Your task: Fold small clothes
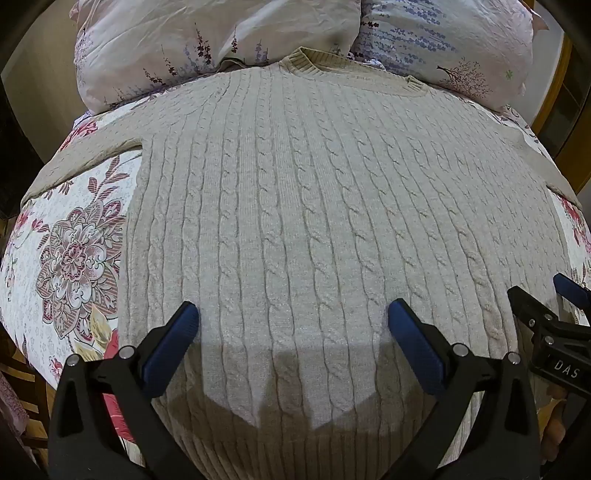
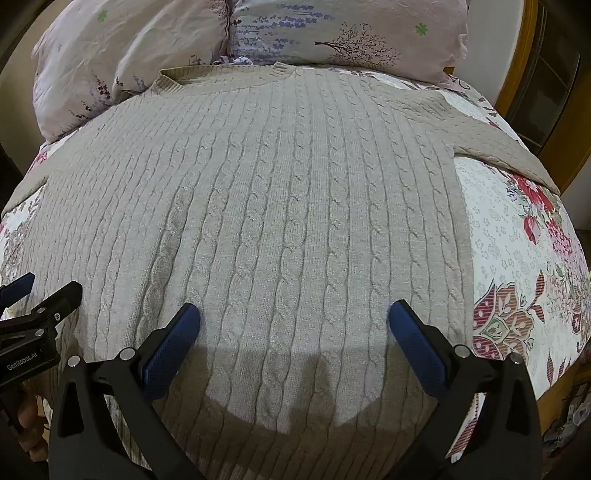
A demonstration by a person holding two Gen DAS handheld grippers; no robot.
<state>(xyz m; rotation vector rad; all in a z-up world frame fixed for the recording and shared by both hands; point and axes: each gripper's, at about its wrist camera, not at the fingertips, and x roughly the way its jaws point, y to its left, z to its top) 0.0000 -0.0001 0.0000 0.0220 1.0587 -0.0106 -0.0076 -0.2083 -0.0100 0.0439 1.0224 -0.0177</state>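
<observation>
A beige cable-knit sweater (image 1: 314, 206) lies flat on the bed, collar at the far end by the pillows, sleeves spread to both sides. It also fills the right wrist view (image 2: 280, 206). My left gripper (image 1: 293, 321) is open and empty, hovering above the sweater's lower left part near the hem. My right gripper (image 2: 294, 321) is open and empty above the lower right part. The right gripper (image 1: 546, 310) shows at the right edge of the left wrist view, and the left gripper (image 2: 33, 295) shows at the left edge of the right wrist view.
A floral bedsheet (image 1: 74, 251) covers the bed and also shows on the right side (image 2: 517, 258). Two flower-print pillows (image 1: 207, 40) (image 2: 332, 33) lie at the far end behind the collar. A wooden frame (image 2: 524, 74) stands at the far right.
</observation>
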